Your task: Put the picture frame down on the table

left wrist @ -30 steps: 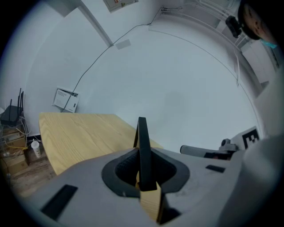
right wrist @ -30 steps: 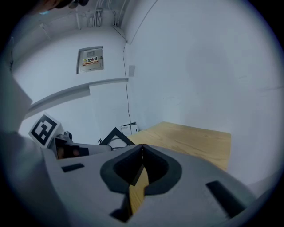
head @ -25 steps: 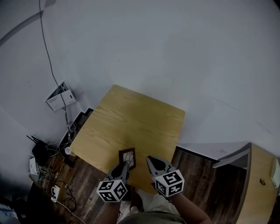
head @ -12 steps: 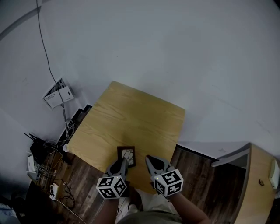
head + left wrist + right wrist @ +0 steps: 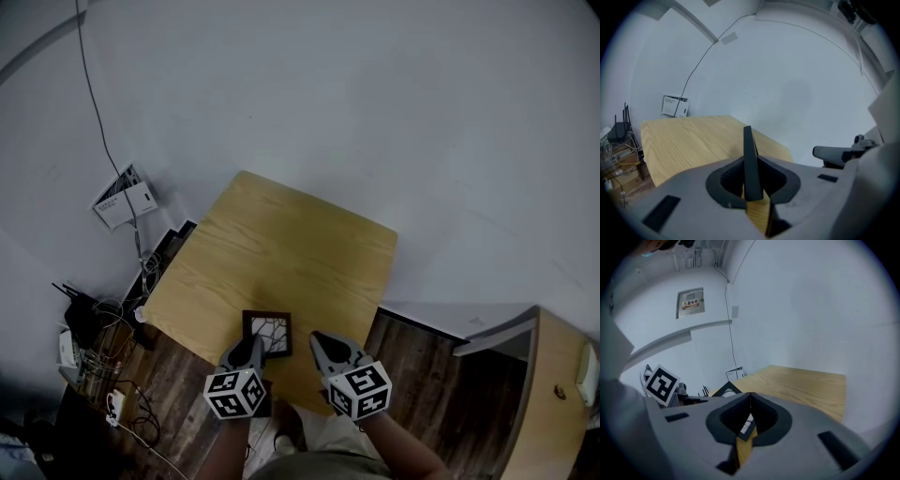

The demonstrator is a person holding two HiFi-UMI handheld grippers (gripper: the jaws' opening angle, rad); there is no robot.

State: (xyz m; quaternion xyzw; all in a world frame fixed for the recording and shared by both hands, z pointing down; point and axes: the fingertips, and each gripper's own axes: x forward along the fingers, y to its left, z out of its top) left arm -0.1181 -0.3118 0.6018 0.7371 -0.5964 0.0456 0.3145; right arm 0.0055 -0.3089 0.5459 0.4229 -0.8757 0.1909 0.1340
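The picture frame [image 5: 267, 335] is small and dark, with a white branch-pattern picture. It sits over the near edge of the light wooden table [image 5: 281, 253], its face turned up toward the head view. My left gripper [image 5: 251, 346] is shut on its near edge. In the left gripper view the frame [image 5: 747, 140] shows edge-on, standing up between the jaws of the left gripper [image 5: 751, 165]. My right gripper [image 5: 319, 339] is shut on nothing just right of the frame. Its own view shows the right gripper [image 5: 750, 397] closed, with the frame [image 5: 723, 390] to its left.
A white wall box [image 5: 125, 199] and a hanging cable [image 5: 98, 122] are at the left. Routers and tangled wires [image 5: 94, 328] lie on the dark floor beside the table. A wooden cabinet [image 5: 558, 394] stands at the right. White wall lies beyond the table.
The frame has tilted from nearly edge-on to showing its face upward. The left gripper has shifted slightly left and nearer with it. The right gripper has hardly moved.
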